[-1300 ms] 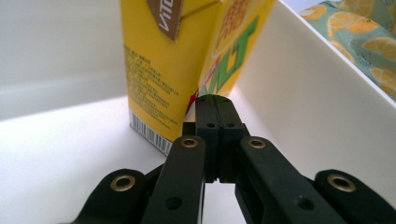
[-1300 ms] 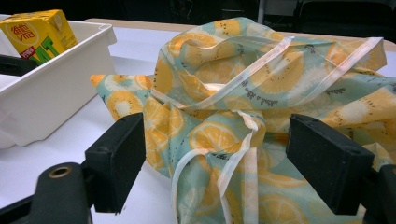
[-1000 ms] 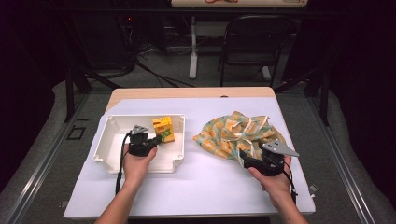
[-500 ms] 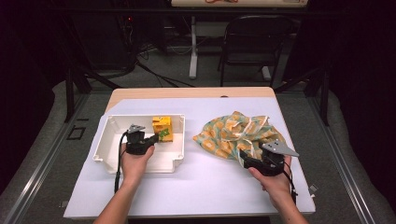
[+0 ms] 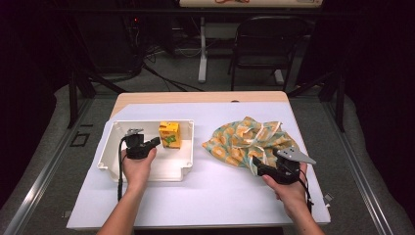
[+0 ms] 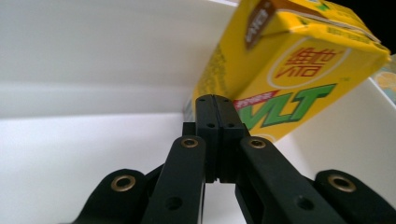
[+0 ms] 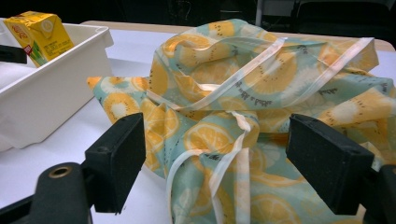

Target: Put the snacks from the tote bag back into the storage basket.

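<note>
Nothing is packed yet, I judge: the carton sits in the tray at centre left before the left tongs, pinched empty, while the right tongs gape at the bag.

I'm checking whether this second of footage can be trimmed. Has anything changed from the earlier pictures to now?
Nothing has visibly changed. The left gripper stays shut and empty in the white bin, just short of the yellow juice box. The right gripper stays open at the near edge of the fruit-print cloth bag; its pads stand either side of the fabric without pressing it.
</note>
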Available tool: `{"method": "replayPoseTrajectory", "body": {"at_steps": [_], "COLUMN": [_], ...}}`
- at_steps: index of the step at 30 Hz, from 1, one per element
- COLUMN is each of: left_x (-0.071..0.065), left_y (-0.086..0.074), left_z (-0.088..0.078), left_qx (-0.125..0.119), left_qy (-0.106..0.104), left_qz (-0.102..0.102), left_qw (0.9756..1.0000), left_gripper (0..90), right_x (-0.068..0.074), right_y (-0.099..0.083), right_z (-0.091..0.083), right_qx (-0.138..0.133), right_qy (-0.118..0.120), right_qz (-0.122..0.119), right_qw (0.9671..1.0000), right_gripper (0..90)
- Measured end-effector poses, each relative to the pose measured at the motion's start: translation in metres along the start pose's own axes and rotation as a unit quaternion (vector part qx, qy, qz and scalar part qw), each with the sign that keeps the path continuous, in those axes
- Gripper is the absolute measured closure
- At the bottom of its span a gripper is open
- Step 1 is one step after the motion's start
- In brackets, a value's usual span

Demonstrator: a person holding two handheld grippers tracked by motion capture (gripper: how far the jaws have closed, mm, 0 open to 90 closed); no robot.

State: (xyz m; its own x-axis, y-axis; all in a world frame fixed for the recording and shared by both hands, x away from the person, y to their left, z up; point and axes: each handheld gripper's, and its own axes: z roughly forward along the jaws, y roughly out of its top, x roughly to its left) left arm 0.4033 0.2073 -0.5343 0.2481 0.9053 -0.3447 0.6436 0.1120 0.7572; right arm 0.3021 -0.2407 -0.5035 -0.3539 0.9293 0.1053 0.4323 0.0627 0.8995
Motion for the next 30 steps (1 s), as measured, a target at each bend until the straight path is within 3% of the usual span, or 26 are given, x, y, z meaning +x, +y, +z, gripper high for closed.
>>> {"method": "replayPoseTrajectory", "body": {"at_steps": [4,7,13,17,30], "left_x": [0.006,0.007,0.007,0.004,-0.002], "left_y": [0.010,0.014,0.012,0.010,0.006], "left_z": [0.002,0.008,0.021,0.027,0.035], "left_qx": [-0.007,0.002,0.014,0.024,0.031], "left_qy": [0.008,0.013,0.001,0.004,0.002], "left_qz": [-0.017,-0.020,-0.030,-0.021,-0.022], "left_qw": [0.9998,0.9997,0.9995,0.9995,0.9993], "left_gripper": [90.0,90.0,90.0,90.0,90.0], "right_x": [-0.001,0.000,0.004,0.004,0.001], "right_y": [0.001,0.001,0.000,0.000,0.001], "right_z": [-0.001,0.001,0.003,0.002,0.001], "right_qx": [0.003,0.003,0.006,0.003,0.002], "right_qy": [-0.002,-0.001,0.000,0.000,-0.002], "right_qz": [-0.001,-0.002,-0.006,-0.006,-0.005], "right_qw": [1.0000,1.0000,1.0000,1.0000,1.0000], "right_gripper": [19.8,19.7,19.8,19.8,20.0]}}
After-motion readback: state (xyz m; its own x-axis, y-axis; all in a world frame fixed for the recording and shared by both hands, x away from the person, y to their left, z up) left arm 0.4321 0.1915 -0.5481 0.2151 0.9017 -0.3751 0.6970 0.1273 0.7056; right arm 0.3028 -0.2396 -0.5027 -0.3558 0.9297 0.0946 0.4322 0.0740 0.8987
